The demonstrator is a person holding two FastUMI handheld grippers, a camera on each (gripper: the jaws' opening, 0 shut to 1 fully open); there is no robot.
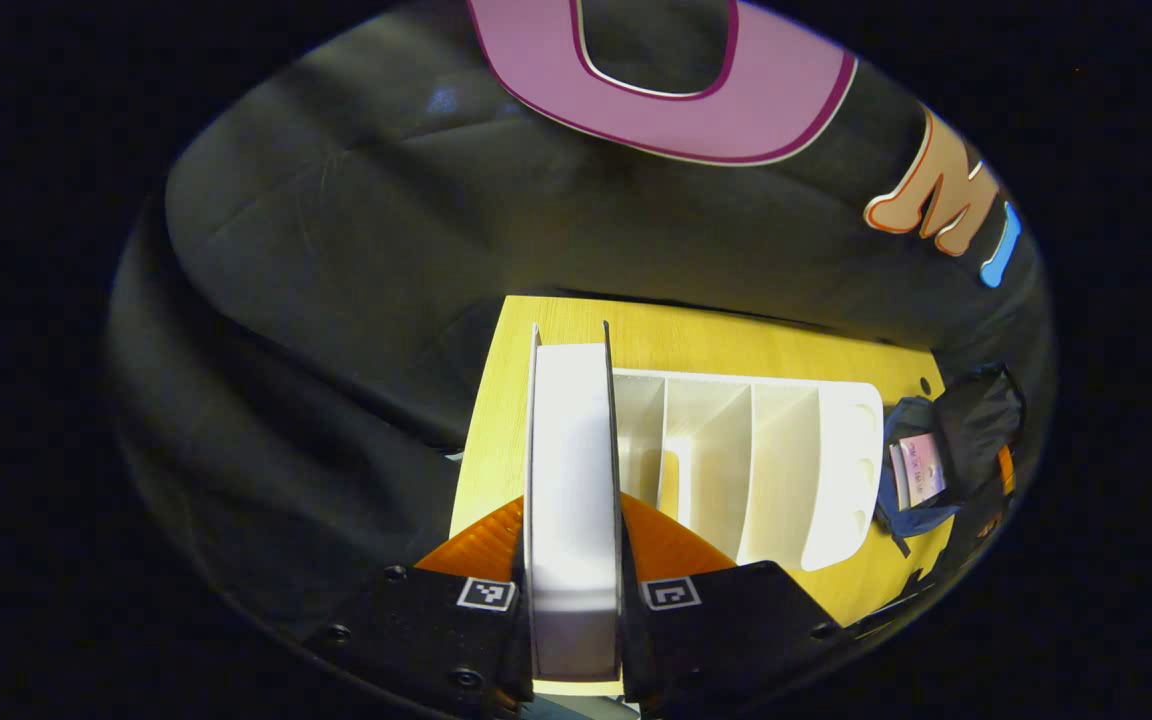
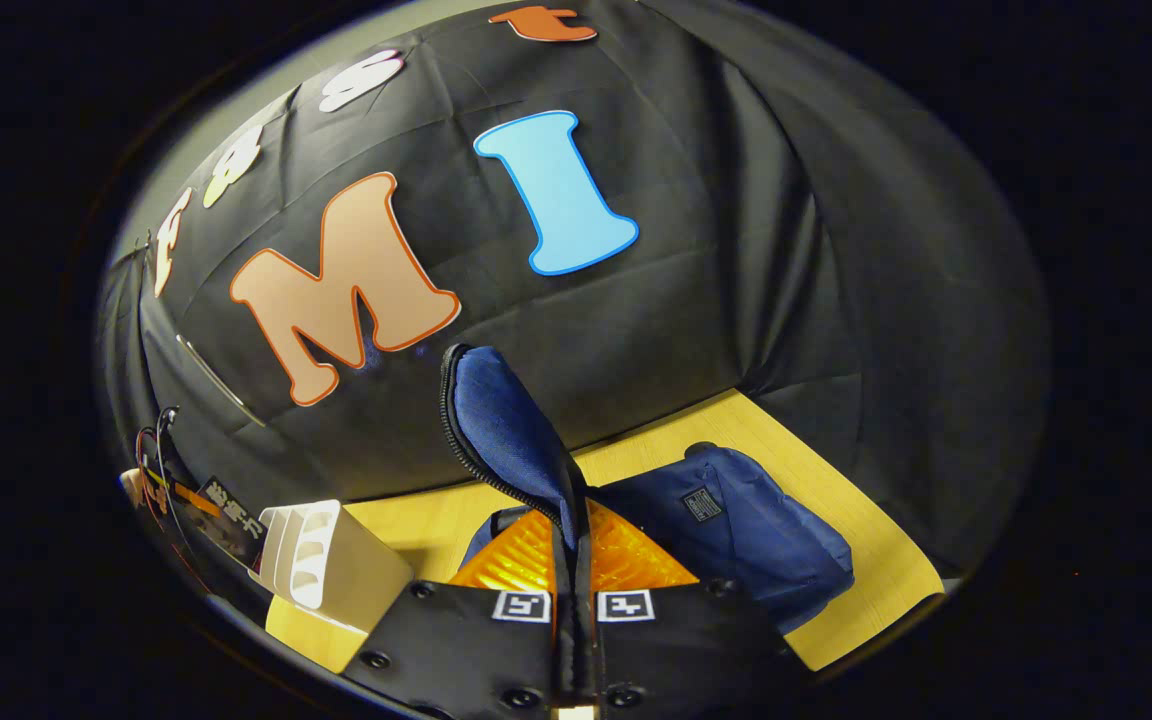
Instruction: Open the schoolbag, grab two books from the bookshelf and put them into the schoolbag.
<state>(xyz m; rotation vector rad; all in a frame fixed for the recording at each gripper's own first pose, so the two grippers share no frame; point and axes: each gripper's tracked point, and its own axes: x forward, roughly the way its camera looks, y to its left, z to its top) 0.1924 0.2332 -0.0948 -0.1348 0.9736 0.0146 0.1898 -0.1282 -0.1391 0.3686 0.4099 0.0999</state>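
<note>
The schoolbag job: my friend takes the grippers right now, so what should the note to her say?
Left gripper: shut on a thick white-paged book, held above the wooden table, beside the white plastic divided bookshelf.
Right gripper: shut on the zipper-edged flap of the dark blue fabric schoolbag, holding it up.
Done: bag open; a pink-covered book seems to lie in its mouth already.
Left: carry the held book over to the bag, slide it in, then let go of both. The shelf's visible slots look empty.
</note>
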